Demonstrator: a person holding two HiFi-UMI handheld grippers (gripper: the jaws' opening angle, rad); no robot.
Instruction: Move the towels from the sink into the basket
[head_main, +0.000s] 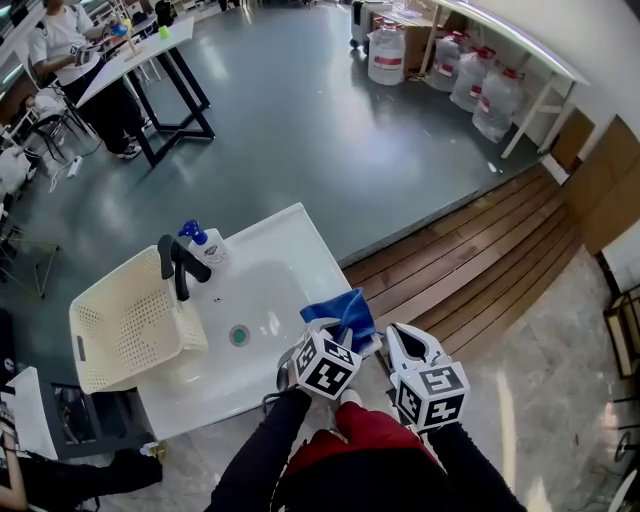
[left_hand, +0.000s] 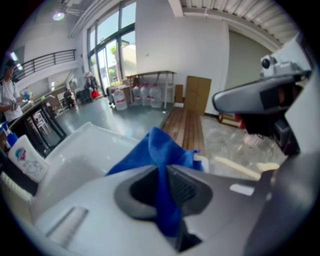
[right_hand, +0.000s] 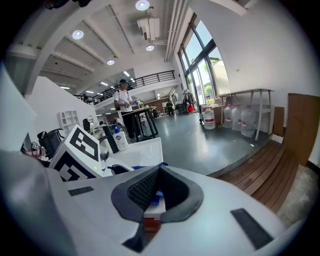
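A blue towel (head_main: 342, 312) lies bunched on the near right corner of the white sink (head_main: 290, 225). My left gripper (head_main: 338, 338) is shut on it. In the left gripper view a fold of the towel (left_hand: 160, 150) runs down between the pads, pinched at the left gripper (left_hand: 164, 172) tips. My right gripper (head_main: 402, 338) hovers just right of the towel beside the sink's edge. In the right gripper view the right gripper (right_hand: 157, 170) has its tips together with nothing between them. A cream basket (head_main: 100, 330) stands against the sink's left side; I see no towel in it.
A black faucet (head_main: 180, 262) and a soap bottle (head_main: 205, 243) stand at the sink's back left, with the drain (head_main: 238, 335) in the basin. Wooden decking (head_main: 470, 260) lies to the right. Water jugs (head_main: 480, 85) and a table with a seated person (head_main: 70, 45) are far off.
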